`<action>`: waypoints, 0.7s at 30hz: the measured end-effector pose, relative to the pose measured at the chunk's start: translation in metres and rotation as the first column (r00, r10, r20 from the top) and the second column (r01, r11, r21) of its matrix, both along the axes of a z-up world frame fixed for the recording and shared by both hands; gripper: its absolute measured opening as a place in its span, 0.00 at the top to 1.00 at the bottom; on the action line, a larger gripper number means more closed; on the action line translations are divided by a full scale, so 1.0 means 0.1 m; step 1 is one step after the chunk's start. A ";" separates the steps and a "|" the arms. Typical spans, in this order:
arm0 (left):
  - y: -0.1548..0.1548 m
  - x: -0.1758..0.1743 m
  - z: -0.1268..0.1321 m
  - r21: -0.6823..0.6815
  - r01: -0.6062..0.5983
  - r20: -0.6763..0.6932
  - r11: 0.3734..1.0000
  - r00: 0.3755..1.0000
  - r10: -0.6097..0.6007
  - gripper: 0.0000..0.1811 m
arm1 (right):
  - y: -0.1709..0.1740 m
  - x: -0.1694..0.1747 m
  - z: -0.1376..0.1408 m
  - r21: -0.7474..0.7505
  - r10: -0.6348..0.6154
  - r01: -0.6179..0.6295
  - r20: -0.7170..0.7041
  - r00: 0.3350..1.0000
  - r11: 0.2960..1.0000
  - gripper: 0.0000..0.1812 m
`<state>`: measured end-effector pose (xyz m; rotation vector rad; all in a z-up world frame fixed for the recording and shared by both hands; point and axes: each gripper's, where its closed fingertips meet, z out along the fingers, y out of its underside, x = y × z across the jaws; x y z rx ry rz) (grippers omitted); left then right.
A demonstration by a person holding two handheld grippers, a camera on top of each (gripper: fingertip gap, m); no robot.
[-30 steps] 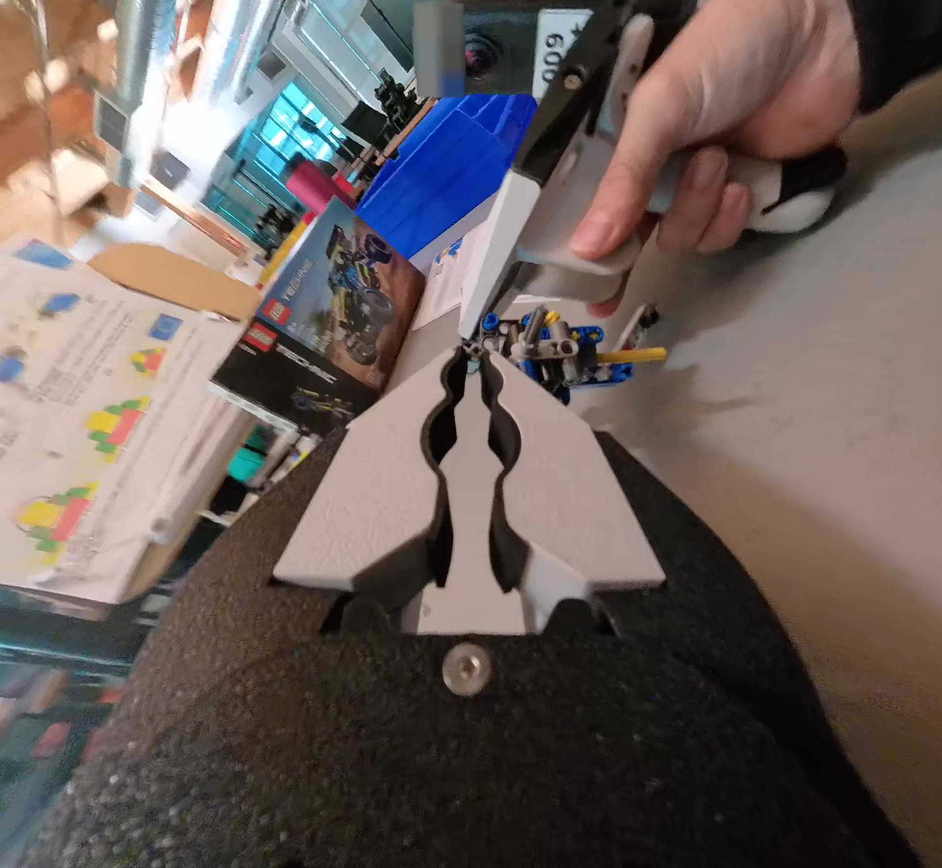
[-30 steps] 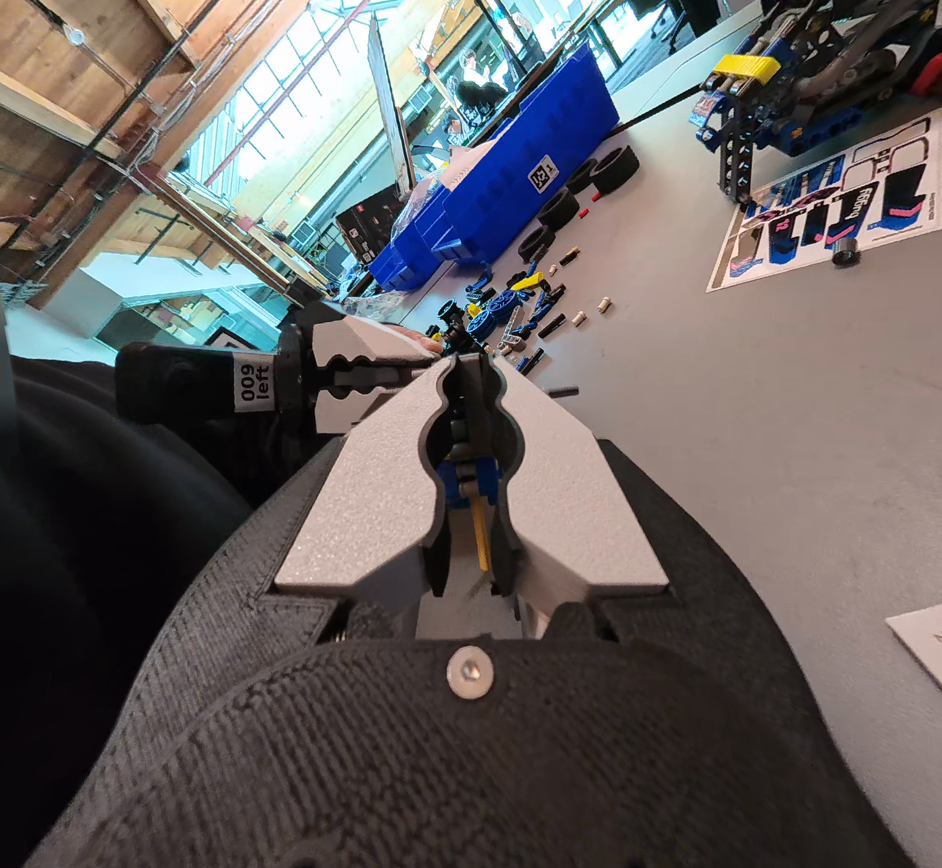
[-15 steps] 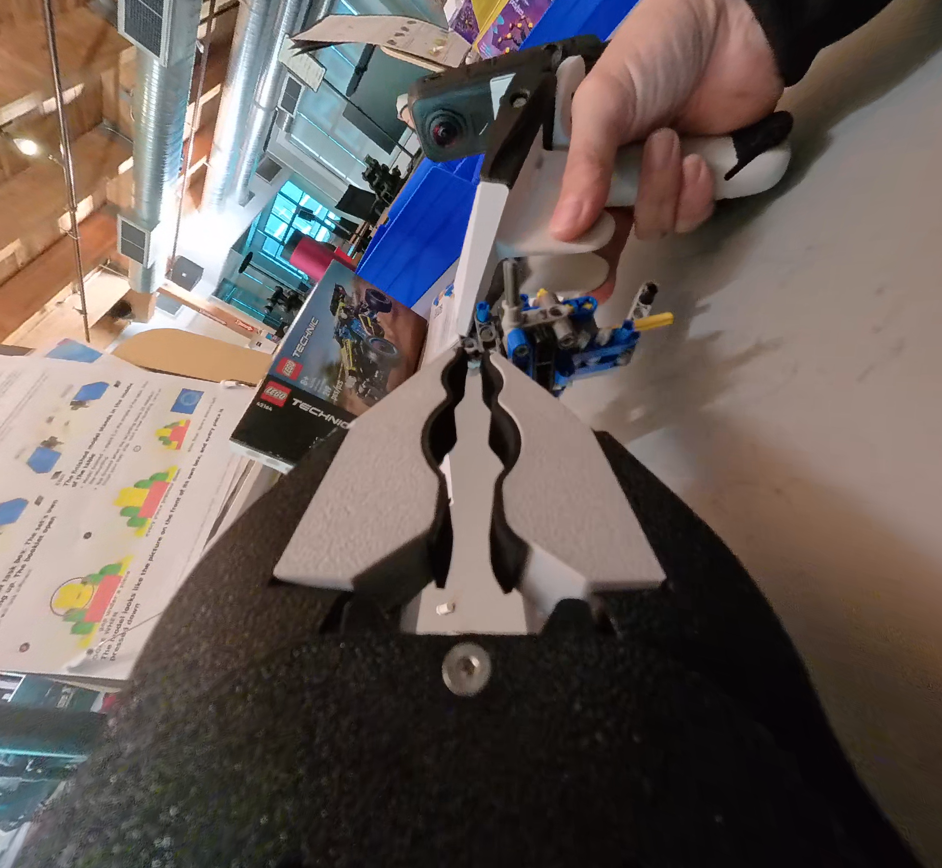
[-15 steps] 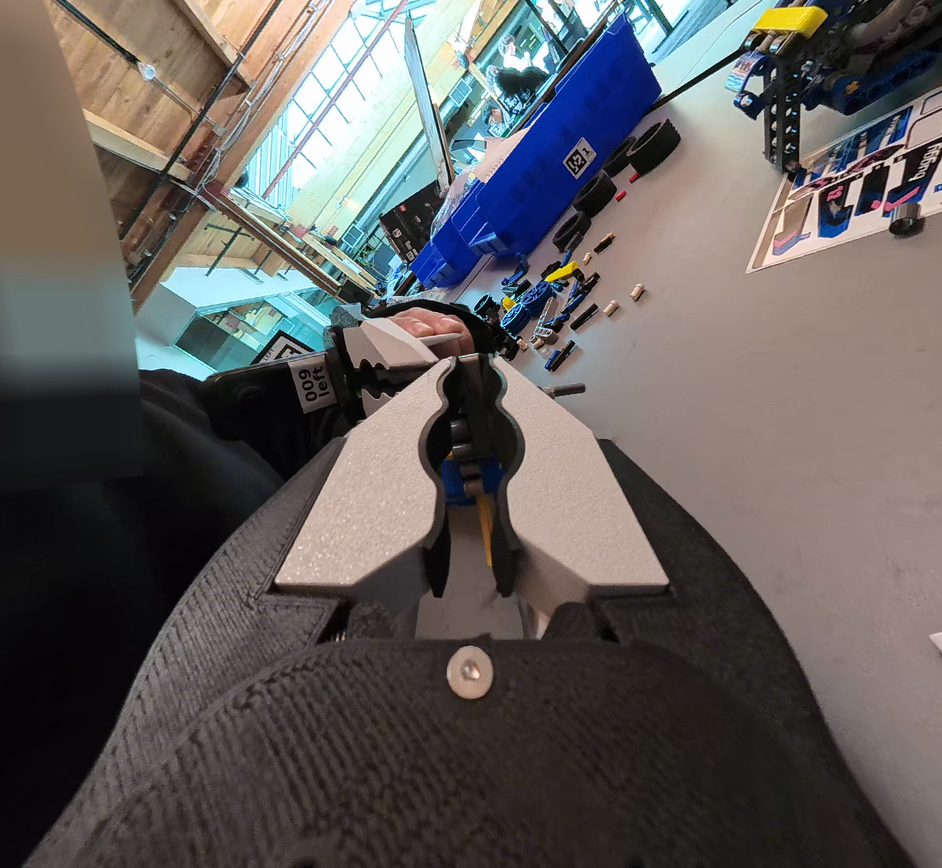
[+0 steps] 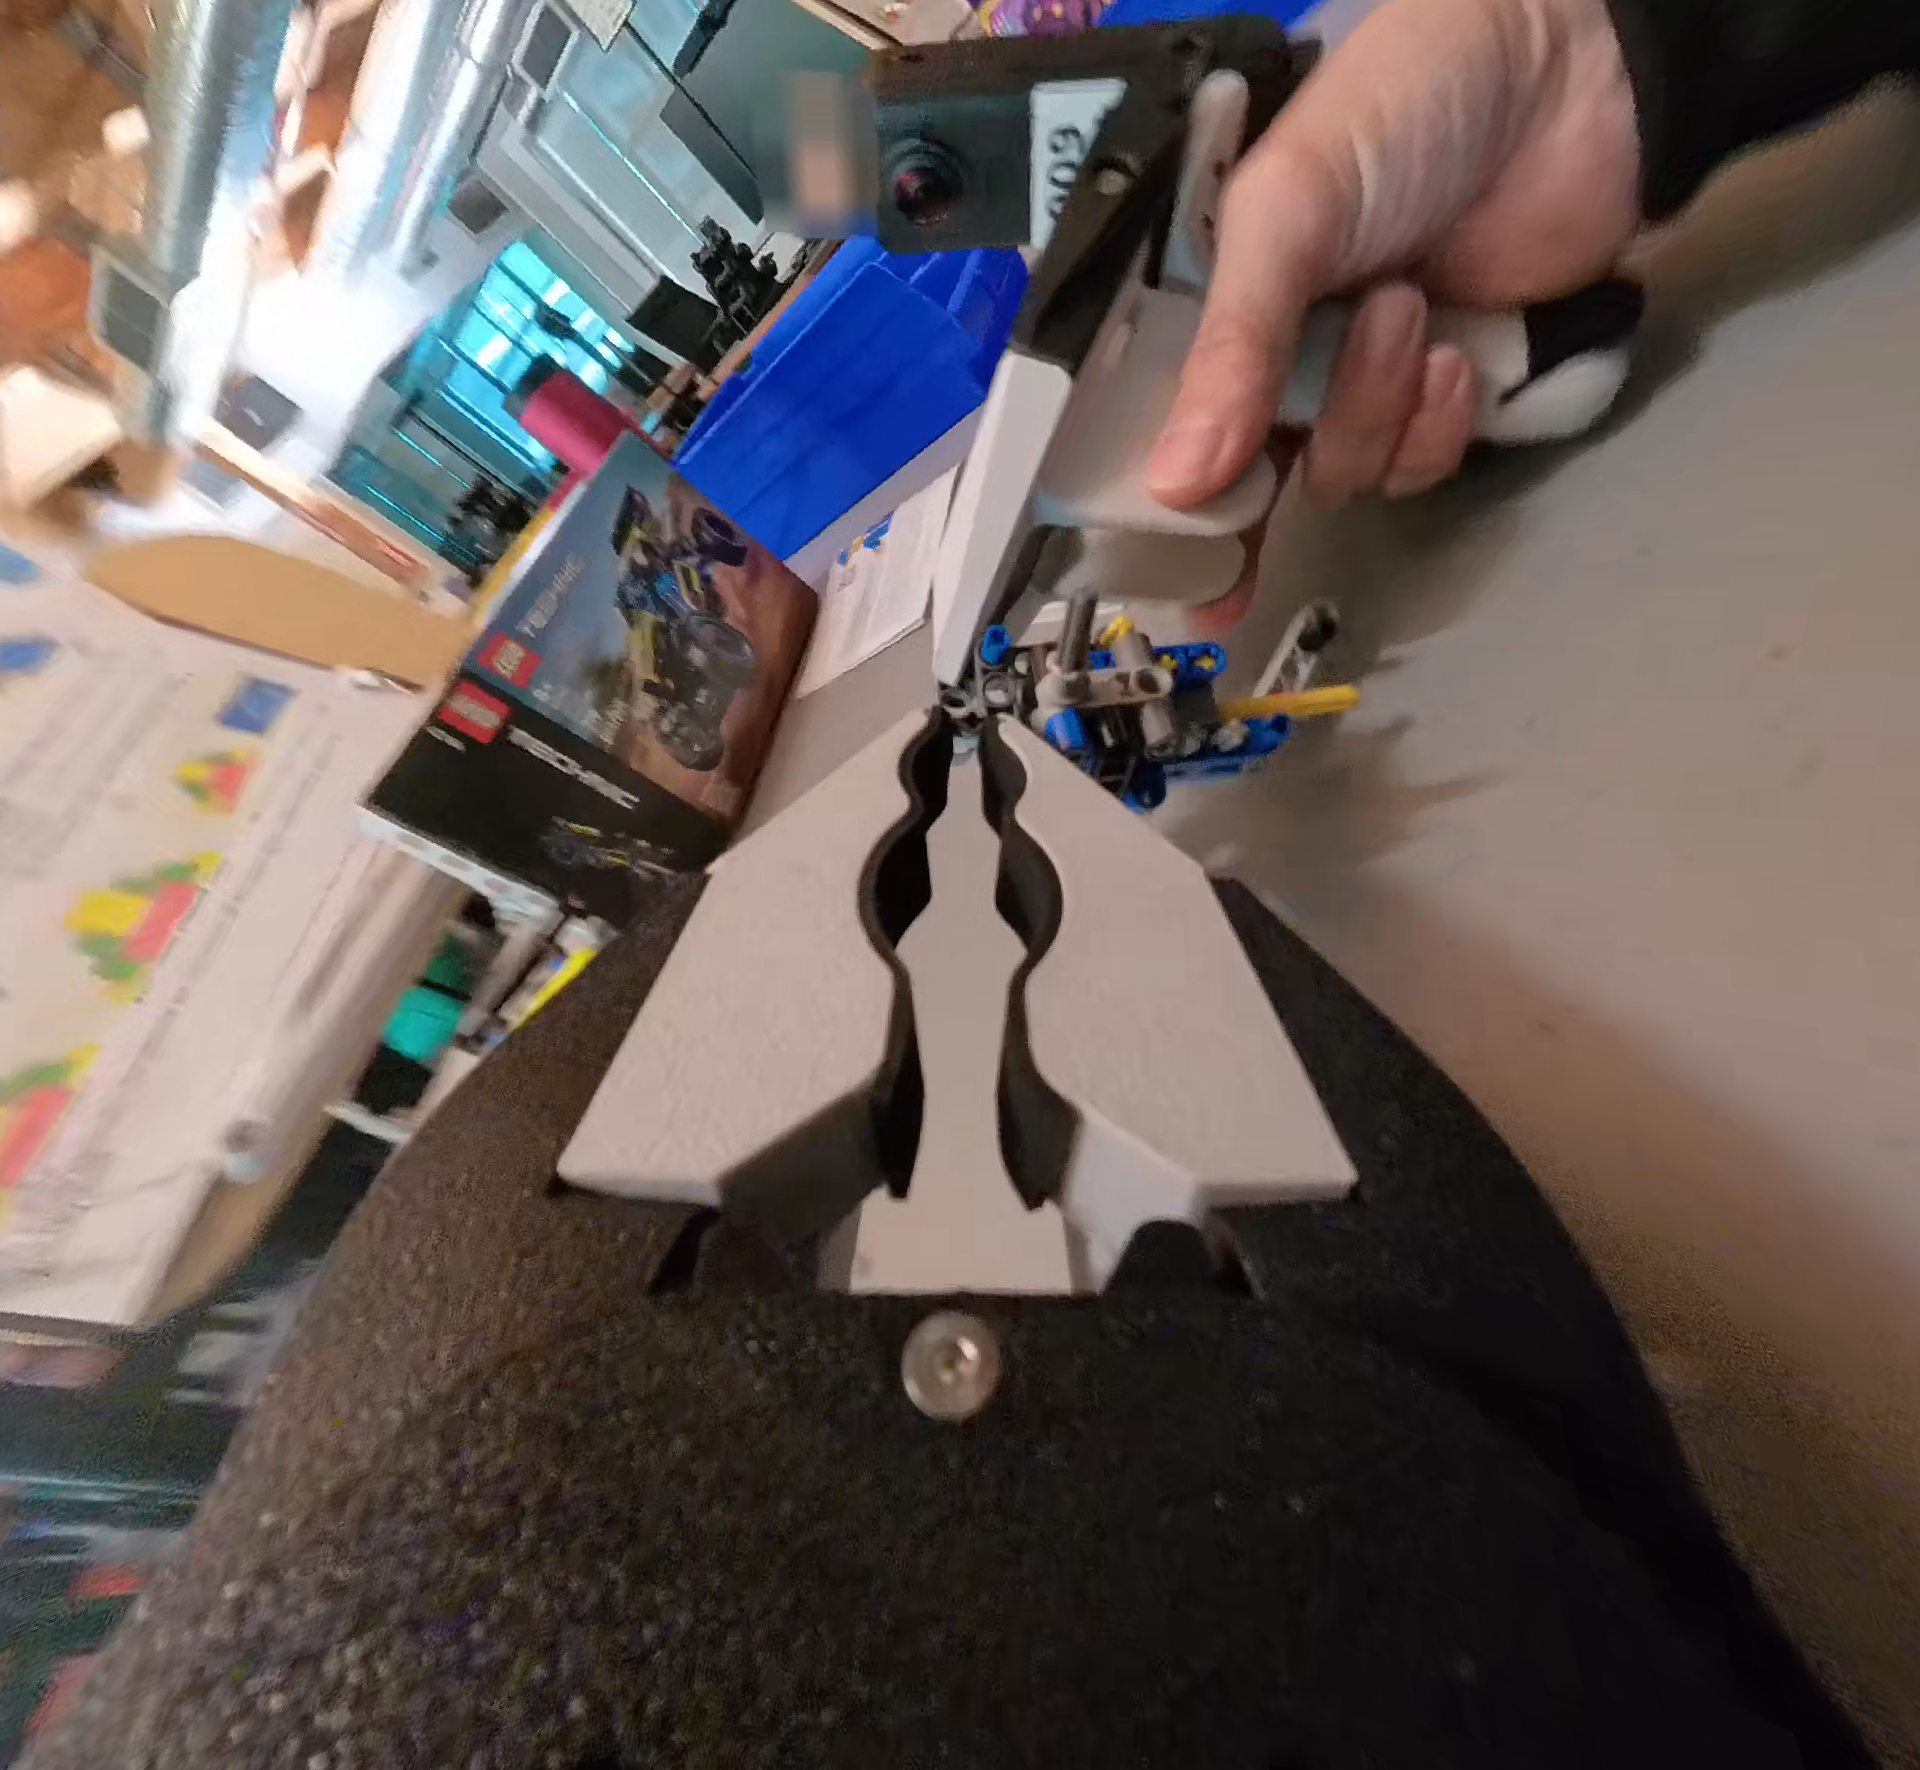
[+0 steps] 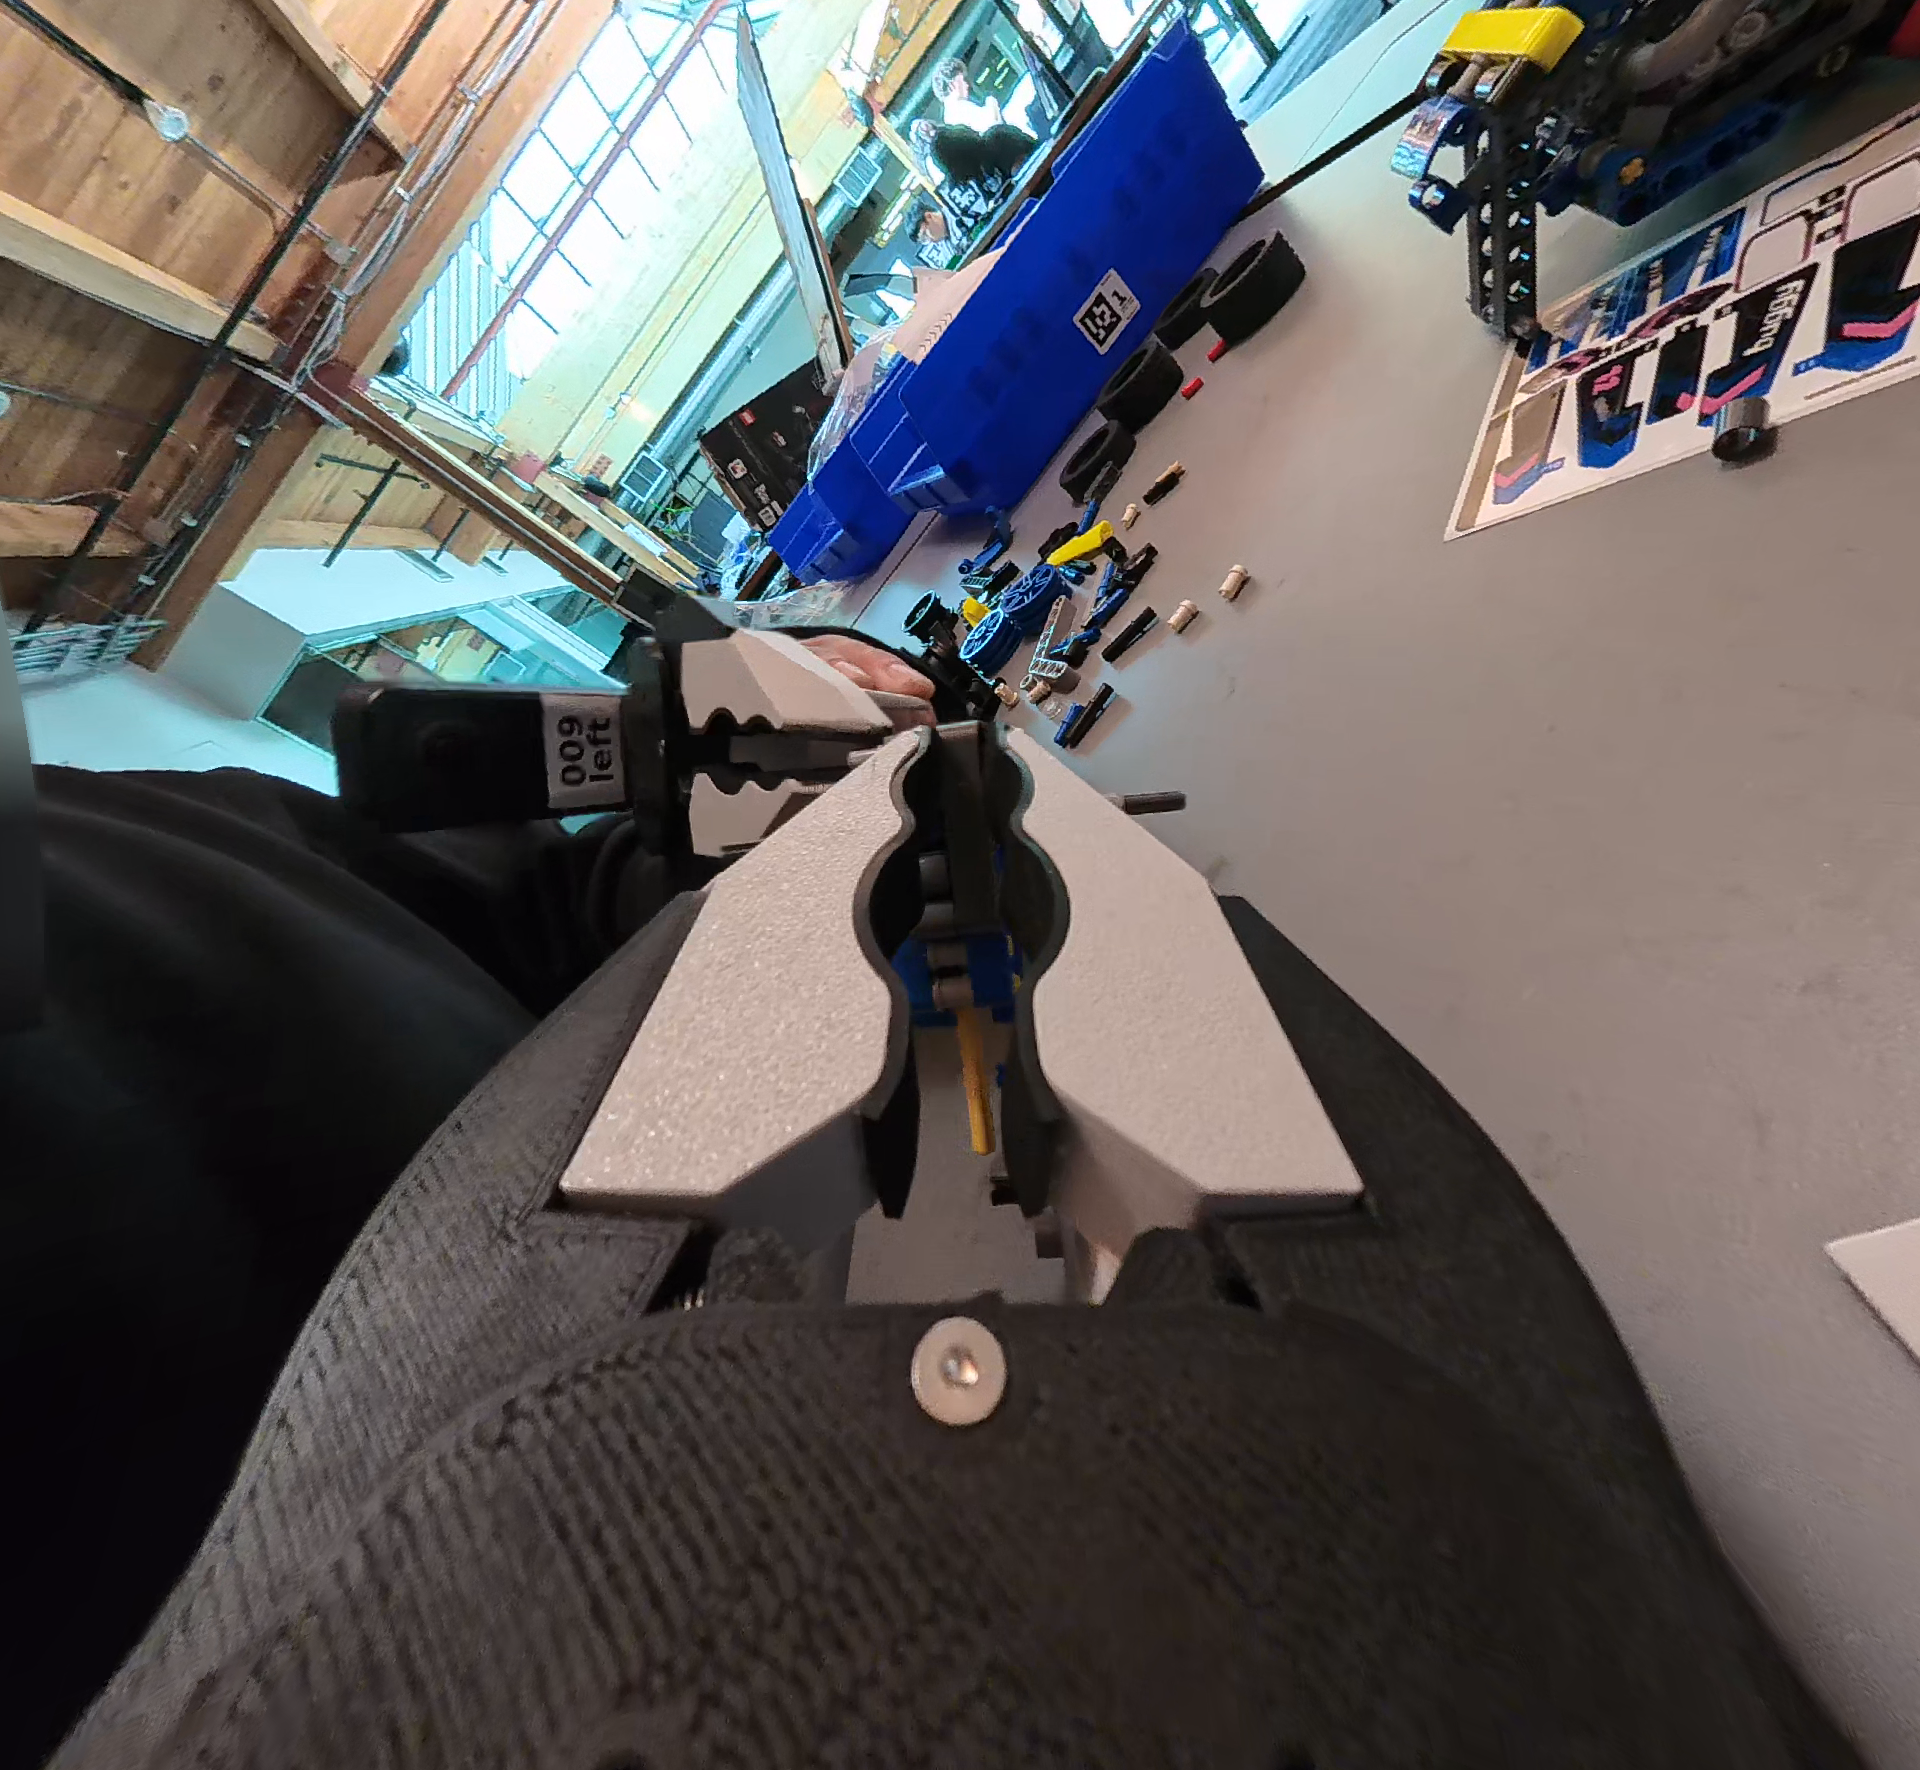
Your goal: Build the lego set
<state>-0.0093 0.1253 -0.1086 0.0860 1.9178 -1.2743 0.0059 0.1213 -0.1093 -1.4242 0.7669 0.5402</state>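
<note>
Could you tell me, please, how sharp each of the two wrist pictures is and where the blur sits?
Left wrist view: motion blur smears the instruction sheets and ceiling at the left edge, while the left gripper and the small blue assembly stay readable. Right wrist view: crisp throughout, from the right gripper to the loose parts; wide-angle bending shows in both.

workshop loft | timber ceiling (image 6: 156,58) | metal ducts (image 5: 208,6) | blue bins (image 6: 1039,338) | grey worktable (image 6: 1507,837)
</note>
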 end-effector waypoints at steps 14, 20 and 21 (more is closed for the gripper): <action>-0.01 -0.04 0.03 0.093 -0.014 0.134 0.996 0.991 0.002 0.98 | 0.00 -0.02 0.03 0.020 0.019 -0.019 0.001 1.000 1.000 0.96; -0.01 -0.01 0.01 0.046 -0.022 0.004 0.999 1.000 0.022 0.98 | -0.01 0.00 0.03 0.024 0.008 -0.007 -0.007 1.000 1.000 0.96; 0.00 0.00 0.01 0.051 -0.028 -0.004 0.998 1.000 0.028 0.98 | -0.01 -0.01 0.03 0.028 0.010 -0.010 -0.009 1.000 1.000 0.96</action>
